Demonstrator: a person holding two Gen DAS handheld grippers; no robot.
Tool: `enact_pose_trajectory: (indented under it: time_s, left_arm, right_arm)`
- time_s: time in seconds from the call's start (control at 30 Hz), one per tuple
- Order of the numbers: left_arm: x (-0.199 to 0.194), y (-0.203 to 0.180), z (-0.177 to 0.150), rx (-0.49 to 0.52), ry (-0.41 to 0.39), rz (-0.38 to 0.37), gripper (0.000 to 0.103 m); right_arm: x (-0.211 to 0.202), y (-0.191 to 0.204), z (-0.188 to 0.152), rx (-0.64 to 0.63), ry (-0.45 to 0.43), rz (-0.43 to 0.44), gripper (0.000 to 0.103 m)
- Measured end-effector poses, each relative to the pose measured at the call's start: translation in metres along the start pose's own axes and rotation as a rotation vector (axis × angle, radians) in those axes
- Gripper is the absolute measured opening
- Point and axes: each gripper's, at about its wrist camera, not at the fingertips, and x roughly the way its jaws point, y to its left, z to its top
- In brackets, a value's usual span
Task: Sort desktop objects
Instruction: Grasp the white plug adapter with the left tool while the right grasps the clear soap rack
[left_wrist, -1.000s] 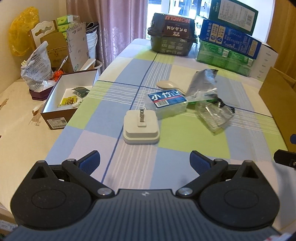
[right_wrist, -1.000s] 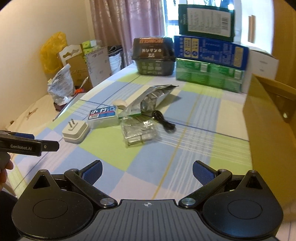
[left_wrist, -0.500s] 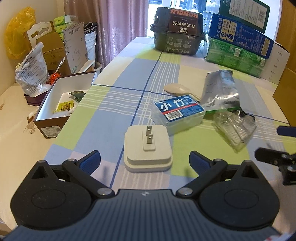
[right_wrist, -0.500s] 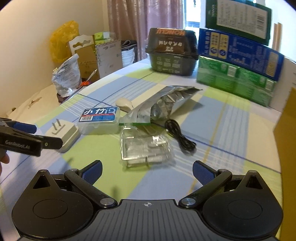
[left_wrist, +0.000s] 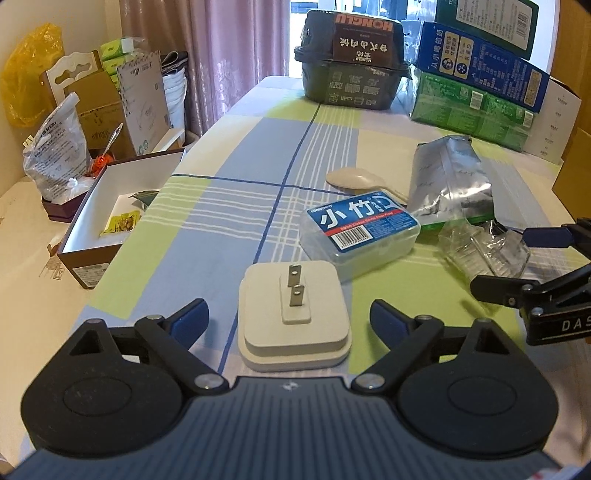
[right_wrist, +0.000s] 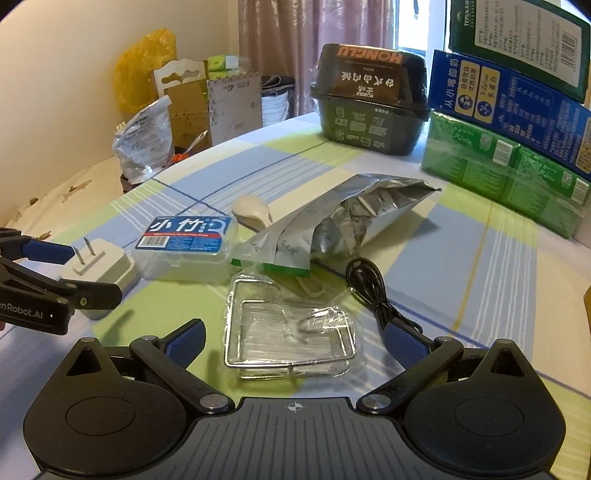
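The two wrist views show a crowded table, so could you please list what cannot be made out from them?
- Spoon: handle hidden behind the floss pick box and foil bag, both views.
- Black cable: near end runs behind the right gripper finger, right wrist view.
- Open box: packets inside too small to identify, left wrist view.
- Cardboard box: cut by the right edge.

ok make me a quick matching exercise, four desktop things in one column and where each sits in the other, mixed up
Things
1. white plug adapter
2. floss pick box
3. black cable
4. foil pouch

Places
A. lying over the cream spoon's handle
B. between the left gripper's open jaws
C. just right of the clear wrapped tray
D. directly behind the adapter

Pairs: 1-B, 2-D, 3-C, 4-A
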Motion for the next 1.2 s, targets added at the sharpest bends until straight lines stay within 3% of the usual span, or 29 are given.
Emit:
enact_pose_trajectory:
  time_s: [0.13, 0.43, 0.47, 0.5, 0.77, 1.2]
  left_arm:
    - [0.003, -0.002, -0.002, 0.008, 0.002, 0.011, 0.086]
    - [0.005, -0.002, -0.002, 0.019, 0.014, 0.019, 0.068]
    - [0.004, -0.003, -0.002, 0.023, 0.013, 0.016, 0.061]
    - [0.003, -0.004, -0.001, 0.027, 0.014, 0.02, 0.061]
    - [-0.031, -0.025, -0.014, 0.035, 0.036, -0.053, 0.06]
    - [-0.1, -0.078, -0.044, 0.073, 0.051, -0.132, 0.06]
  right_arm:
    - [0.005, -0.002, -0.001, 0.004, 0.016, 0.013, 0.098]
    - [0.006, 0.001, -0.002, 0.03, 0.045, 0.006, 0.069]
    - [0.005, 0.002, -0.002, 0.029, 0.048, 0.003, 0.068]
    - [0.003, 0.004, -0.002, 0.027, 0.051, -0.002, 0.068]
    - [-0.035, 0.008, -0.017, 0.095, 0.05, -0.059, 0.067]
    - [-0.144, 0.0, -0.065, 0.301, 0.033, -0.155, 0.067]
